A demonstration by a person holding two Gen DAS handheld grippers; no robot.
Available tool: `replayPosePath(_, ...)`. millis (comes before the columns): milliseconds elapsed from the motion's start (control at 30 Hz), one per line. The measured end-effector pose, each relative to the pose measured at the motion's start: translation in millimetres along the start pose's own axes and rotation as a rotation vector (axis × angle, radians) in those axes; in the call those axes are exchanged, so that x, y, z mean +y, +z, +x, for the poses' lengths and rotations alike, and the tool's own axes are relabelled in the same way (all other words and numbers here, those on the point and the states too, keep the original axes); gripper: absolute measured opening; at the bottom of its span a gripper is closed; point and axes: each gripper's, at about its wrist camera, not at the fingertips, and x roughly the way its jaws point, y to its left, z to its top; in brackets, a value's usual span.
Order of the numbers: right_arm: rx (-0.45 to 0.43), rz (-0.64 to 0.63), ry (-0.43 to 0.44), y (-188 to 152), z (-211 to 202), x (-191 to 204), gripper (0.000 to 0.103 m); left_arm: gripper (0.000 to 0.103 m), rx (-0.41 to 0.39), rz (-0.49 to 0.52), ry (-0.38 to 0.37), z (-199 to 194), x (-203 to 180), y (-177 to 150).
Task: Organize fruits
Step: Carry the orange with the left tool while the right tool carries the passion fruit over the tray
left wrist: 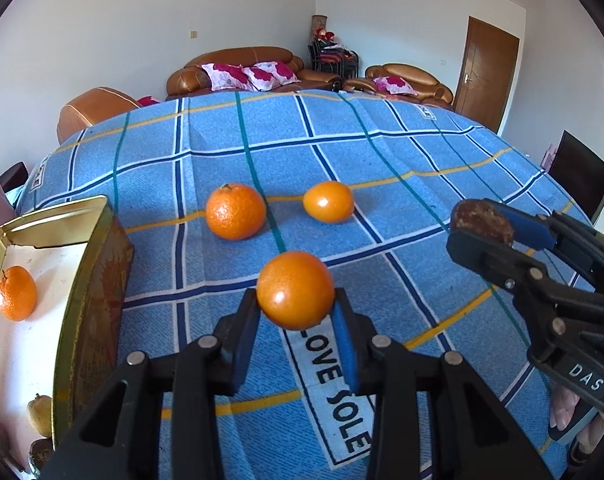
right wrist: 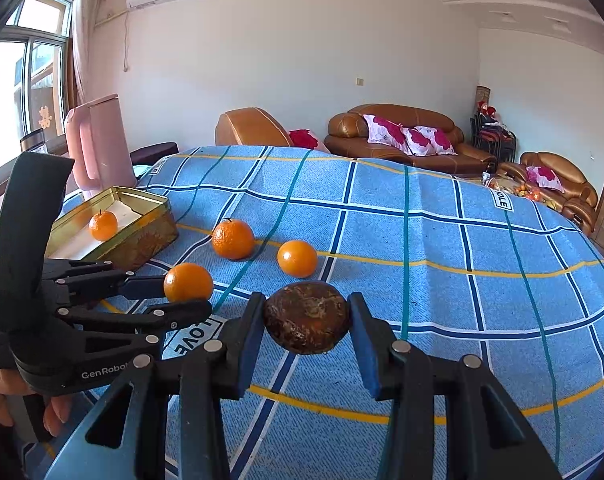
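Left hand-held gripper (left wrist: pixel 296 306) pinching orange (left wrist: pixel 295 289); right hand-held gripper (right wrist: pixel 305 322) pinching brown fruit (right wrist: pixel 305 317). Grip kept gentle; orange best carried over tin (left wrist: pixel 86 280) rim, lowered beside orange inside (left wrist: pixel 16 293).

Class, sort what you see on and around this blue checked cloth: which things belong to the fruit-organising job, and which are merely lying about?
Belongs to the job:
- left gripper, holding an orange
- right gripper, holding a brown spoiled fruit
- two loose oranges
- gold tin, one orange inside

Just lying about:
- pink jug
- sofas
- door
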Motion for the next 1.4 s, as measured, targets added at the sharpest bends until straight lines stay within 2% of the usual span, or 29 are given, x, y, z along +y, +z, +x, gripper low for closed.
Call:
replayPosePath(667,-0.105,-0.030,0.016,-2,-19,5,0.044,0.038,-0.205,0.044,0.085,-38,-7,-4)
replayPosePath(1033,-0.179,-0.053,0.017,-3,-31,10,0.044,0.038,-0.291,0.070,0.123,-53,-14,-7)
replayPosePath(1400,-0.239,-0.078,0.038,-6,-41,16,0.044,0.038,-0.384,0.042,0.144,-69,-9,-14)
